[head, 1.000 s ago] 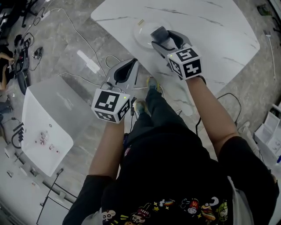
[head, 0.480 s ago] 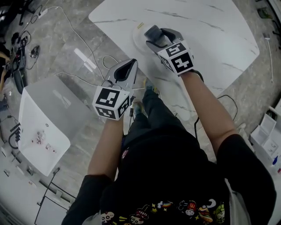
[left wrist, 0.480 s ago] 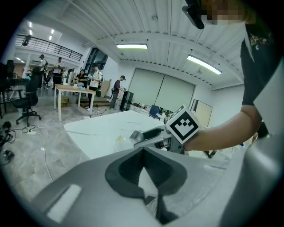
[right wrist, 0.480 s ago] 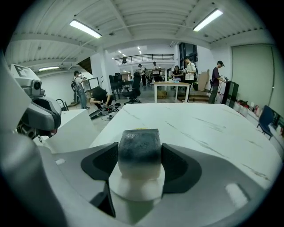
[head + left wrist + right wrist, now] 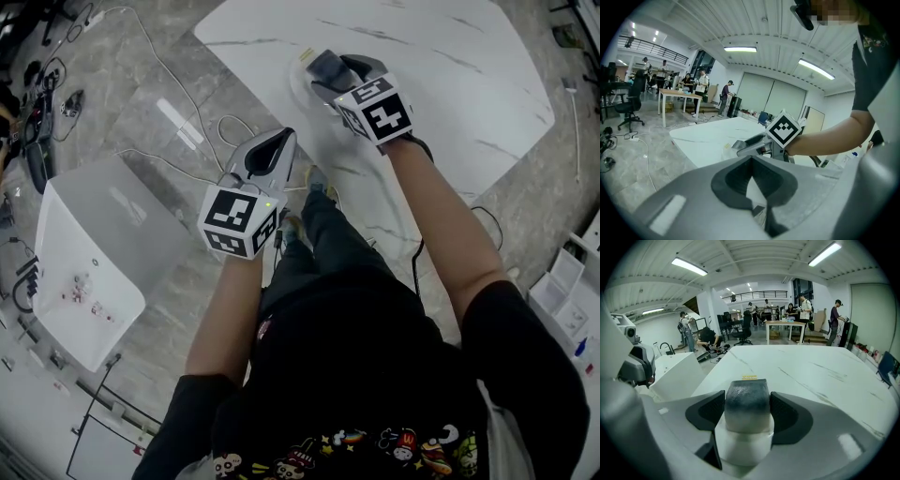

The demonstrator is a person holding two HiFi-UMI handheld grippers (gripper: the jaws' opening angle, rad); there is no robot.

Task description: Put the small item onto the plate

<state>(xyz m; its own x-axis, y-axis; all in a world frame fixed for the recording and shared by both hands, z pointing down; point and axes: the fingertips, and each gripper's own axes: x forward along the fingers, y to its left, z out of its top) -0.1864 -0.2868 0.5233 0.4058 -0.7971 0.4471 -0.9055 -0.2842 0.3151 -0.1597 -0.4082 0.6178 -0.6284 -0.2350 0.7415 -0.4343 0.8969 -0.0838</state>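
Observation:
A white plate [image 5: 297,79] lies near the front edge of the white marble table [image 5: 450,66], mostly hidden under my right gripper [image 5: 328,73]. That gripper is shut on the small item [image 5: 325,64], a dark grey block that fades to white lower down. In the right gripper view the small item [image 5: 746,401] fills the gap of the right gripper [image 5: 746,414], both dark pads pressed on its sides. My left gripper [image 5: 279,139] hangs over the floor beside the table, shut and holding nothing. In the left gripper view the left gripper [image 5: 751,164] points toward the right one.
A yellow label [image 5: 306,54] lies on the table just beyond the plate. A low white stand [image 5: 89,253] with several tiny parts is at the left. Cables [image 5: 173,75] trail over the grey floor. The person's legs and shoes [image 5: 317,180] are below the table edge.
The right gripper has carried the small item a little farther over the plate. The left gripper has hardly moved.

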